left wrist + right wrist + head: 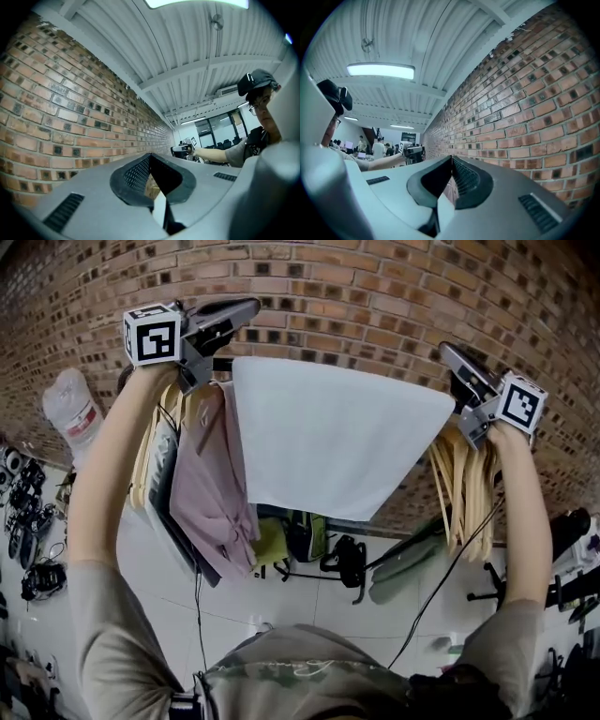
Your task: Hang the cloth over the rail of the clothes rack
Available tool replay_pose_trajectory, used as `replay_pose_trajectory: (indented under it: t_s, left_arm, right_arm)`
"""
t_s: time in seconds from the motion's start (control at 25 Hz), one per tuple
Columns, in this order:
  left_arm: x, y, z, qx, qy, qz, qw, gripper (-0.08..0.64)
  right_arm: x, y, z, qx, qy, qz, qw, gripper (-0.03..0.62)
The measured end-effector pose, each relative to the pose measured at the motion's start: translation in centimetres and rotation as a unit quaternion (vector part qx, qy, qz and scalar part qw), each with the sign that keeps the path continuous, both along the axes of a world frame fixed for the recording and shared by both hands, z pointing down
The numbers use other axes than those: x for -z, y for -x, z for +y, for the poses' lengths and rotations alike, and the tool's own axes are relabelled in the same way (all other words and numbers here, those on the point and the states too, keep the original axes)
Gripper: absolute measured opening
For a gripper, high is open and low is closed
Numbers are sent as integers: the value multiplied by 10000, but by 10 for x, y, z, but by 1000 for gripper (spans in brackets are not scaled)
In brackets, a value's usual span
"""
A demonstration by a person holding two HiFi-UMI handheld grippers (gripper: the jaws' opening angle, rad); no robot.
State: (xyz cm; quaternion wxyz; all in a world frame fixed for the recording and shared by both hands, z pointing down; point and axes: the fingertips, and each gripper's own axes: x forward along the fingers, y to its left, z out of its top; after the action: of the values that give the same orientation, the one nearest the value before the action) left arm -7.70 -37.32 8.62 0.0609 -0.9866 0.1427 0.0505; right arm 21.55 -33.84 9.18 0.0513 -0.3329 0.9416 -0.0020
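Both arms are up at the clothes rack. The white cloth (328, 442) lies draped along the rail (221, 363) and hangs down in front of the brick wall (375, 306), between a pink garment (211, 484) on one side and a bunch of wooden hangers (464, 493) on the other. The left gripper (246, 307) hovers just above the cloth's top left corner, its fingers (136, 173) pressed together at the tips with nothing clamped there. The right gripper (448, 351) sits just beside the cloth's top right corner, and its fingers (466, 180) are closed tip to tip as well.
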Motion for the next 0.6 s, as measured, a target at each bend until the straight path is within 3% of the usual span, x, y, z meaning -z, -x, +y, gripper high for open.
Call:
replay_pose_trajectory:
  t_s: [0.2, 0.32, 0.6]
  left_arm:
    - [-35, -6, 38, -235, -30, -14, 9997, 8]
    - [-43, 4, 43, -342, 194, 301, 9988, 8]
    - [-59, 24, 61, -324, 111, 335, 9989, 8]
  right_arm:
    - [-23, 12, 21, 30, -155, 408, 9990, 11]
    - [-28, 16, 38, 203, -223, 340, 9990, 11]
    - [-51, 9, 60, 222, -222, 39, 9995, 11]
